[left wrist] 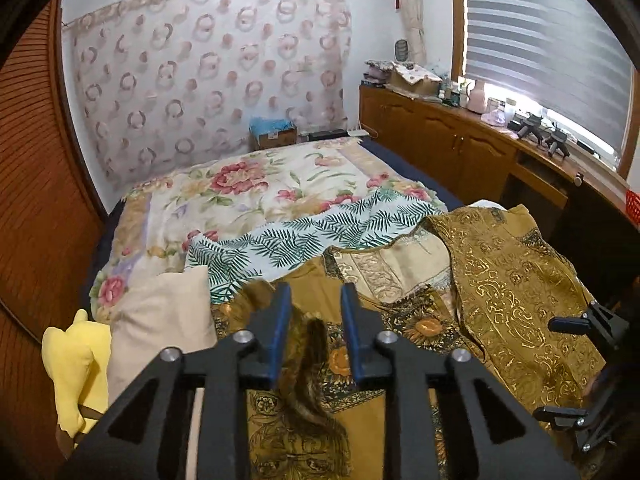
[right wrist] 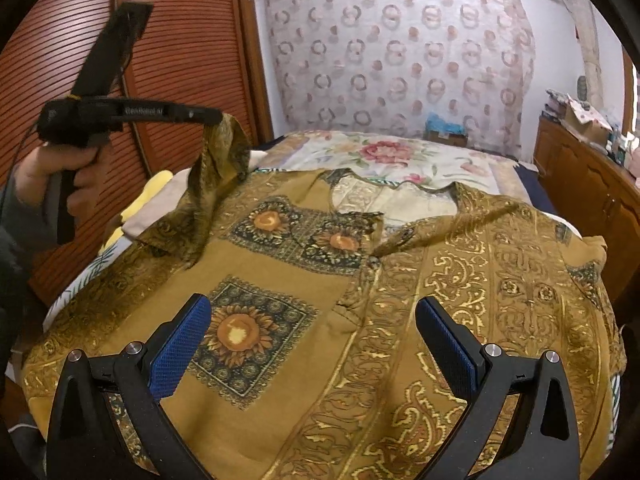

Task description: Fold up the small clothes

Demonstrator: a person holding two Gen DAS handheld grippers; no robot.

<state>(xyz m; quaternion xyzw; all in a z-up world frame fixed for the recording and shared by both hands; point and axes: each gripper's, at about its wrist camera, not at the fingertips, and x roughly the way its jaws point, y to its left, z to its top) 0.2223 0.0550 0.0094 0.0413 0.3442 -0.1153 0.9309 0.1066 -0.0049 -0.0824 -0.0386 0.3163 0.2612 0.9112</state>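
While spread flat, mustard sunflower-print garment (right wrist: 320, 288), gold-patterned, left corner lifted.

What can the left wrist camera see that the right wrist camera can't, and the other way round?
Only the left wrist view: the striped window blind and a red basket at the cabinet's end.

Only the right wrist view: the hand holding the left gripper, which holds up a corner of the mustard garment above the bed.

Both: that garment, the floral bedspread, the patterned wall cloth and the wooden cabinet.
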